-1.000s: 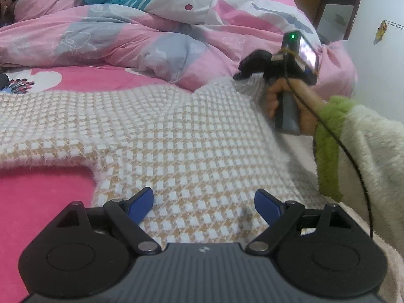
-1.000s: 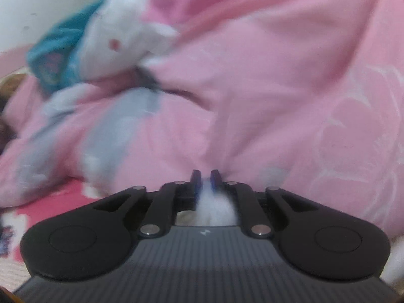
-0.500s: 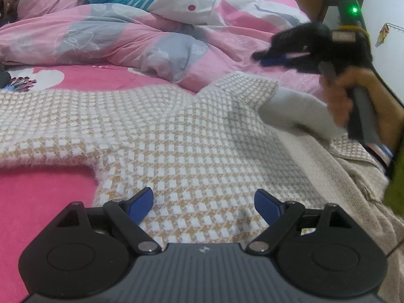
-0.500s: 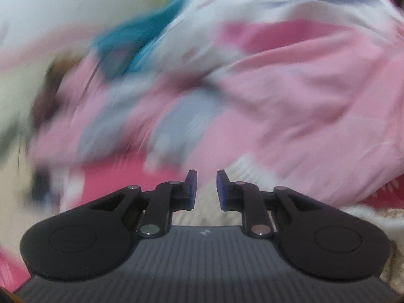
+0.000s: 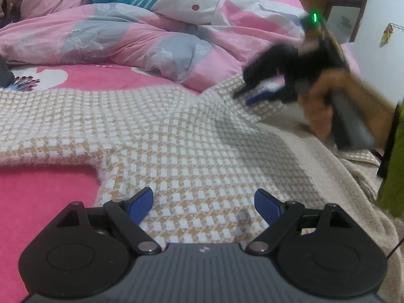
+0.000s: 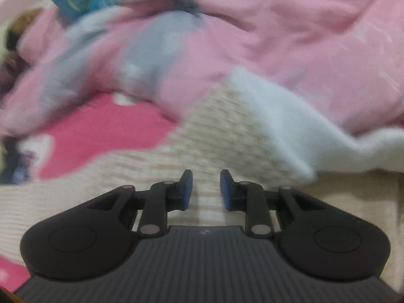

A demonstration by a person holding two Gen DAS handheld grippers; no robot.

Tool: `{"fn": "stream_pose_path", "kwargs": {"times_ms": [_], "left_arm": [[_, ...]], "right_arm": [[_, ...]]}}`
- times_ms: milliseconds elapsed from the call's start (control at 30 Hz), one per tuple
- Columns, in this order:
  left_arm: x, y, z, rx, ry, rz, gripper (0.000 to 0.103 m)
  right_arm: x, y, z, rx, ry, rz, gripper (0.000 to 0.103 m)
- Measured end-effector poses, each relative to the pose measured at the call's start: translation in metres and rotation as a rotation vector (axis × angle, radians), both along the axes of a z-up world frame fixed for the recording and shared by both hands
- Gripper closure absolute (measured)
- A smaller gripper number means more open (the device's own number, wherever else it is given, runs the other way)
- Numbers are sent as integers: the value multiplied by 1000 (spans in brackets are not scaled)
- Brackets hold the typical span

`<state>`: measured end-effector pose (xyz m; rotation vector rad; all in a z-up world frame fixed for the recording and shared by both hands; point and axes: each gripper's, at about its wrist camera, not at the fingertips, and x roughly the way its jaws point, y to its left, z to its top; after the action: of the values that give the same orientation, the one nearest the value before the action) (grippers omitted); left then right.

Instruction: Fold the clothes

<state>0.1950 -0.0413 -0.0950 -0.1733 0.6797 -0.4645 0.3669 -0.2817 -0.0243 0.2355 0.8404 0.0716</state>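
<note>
Left wrist view: the camera sits behind the left gripper (image 5: pixel 203 205) and looks forward and downward along its fingers, low and close over a beige-and-white checked knit sweater (image 5: pixel 156 136) spread on the pink bedsheet (image 5: pixel 38 202). It faces the heaped pink quilt (image 5: pixel 126 38) at the far side and takes in the right gripper (image 5: pixel 260 93) at upper right, blurred. Right wrist view: the camera sits behind the right gripper (image 6: pixel 205 189), tilted more steeply down, near the sweater (image 6: pixel 214 136), and is blurred throughout. Shared by both views: the sweater, the quilt (image 6: pixel 277 45) and the bedsheet (image 6: pixel 106 131).
</note>
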Motion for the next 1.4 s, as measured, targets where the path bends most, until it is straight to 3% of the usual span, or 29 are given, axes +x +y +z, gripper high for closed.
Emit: {"fn": "stream_pose_path", "kwargs": {"times_ms": [67,133,200,267,433,500,567,667,733,800,900,1100,1233,1400], "left_arm": [[0,0,0,0,0,2,15],[0,1,0,-1,1,3,15],[0,1,0,-2,2,4,15],[0,1,0,-2,2,4,15],[1,3,0,-7,4,6,15],[0,3,0,-9,5,9,15],[0,4,0,-12,6,12,15],[-1,4,0,-17,9,14,15],[-1,5,0,-22,10,15,15],[-1,6,0,-29,13,16,15],[-1,7,0,-36,16,18,15],[0,10,1,-45,20,19,15],[0,10,0,-43,17,24,15],[-1,11,0,-50,17,42,15]], "right_arm": [[13,15,10,65,11,41,60],[32,27,10,144,61,50,53],[54,36,3,251,151,15,53],[73,46,-3,274,226,-31,53],[105,57,-23,243,386,-146,51],[111,58,-29,255,420,-187,46],[116,62,-31,269,432,-205,29],[120,78,-31,198,439,-209,25],[118,94,-30,86,435,-191,29],[115,109,-29,-16,430,-177,39],[107,117,-27,-83,425,-177,49],[100,119,-17,-104,372,-108,82],[95,121,-8,-93,297,-77,86],[93,114,-20,-43,238,-32,86]]}}
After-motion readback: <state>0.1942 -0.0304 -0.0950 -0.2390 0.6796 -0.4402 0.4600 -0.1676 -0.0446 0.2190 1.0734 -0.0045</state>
